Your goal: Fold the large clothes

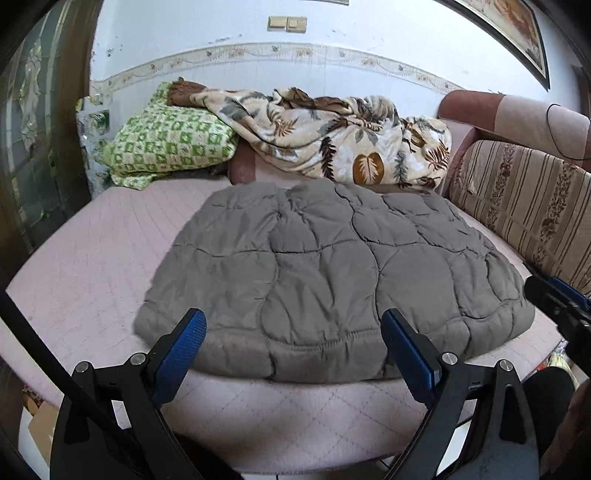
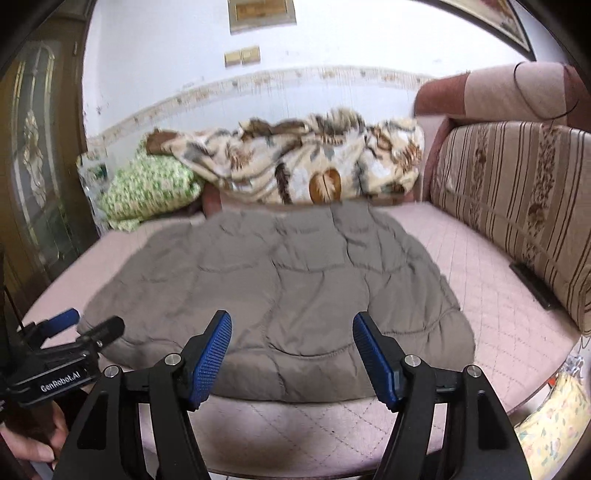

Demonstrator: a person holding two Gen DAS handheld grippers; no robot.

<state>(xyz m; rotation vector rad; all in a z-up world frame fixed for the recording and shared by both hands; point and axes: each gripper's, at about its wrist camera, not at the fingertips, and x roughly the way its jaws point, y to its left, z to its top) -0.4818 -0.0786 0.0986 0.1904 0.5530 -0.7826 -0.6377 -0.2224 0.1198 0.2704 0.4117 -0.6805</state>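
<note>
Jacket (image 1: 332, 266) hem near bed edge (image 1: 295, 417) (tongs (image 1: 293, 345) apart).

Pink quilted mattress (image 1: 92, 266) spans the near ground. At far left, a green checked pillow (image 1: 170, 142); a leaf-print blanket (image 1: 332, 136) lies bunched beside it along the white wall (image 1: 369, 29). Striped sofa backrest (image 1: 524, 206) at right; light switches (image 1: 287, 23) high on the wall.

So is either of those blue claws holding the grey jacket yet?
No, the left gripper and right gripper both hang open above the jacket, gripping nothing.
</note>
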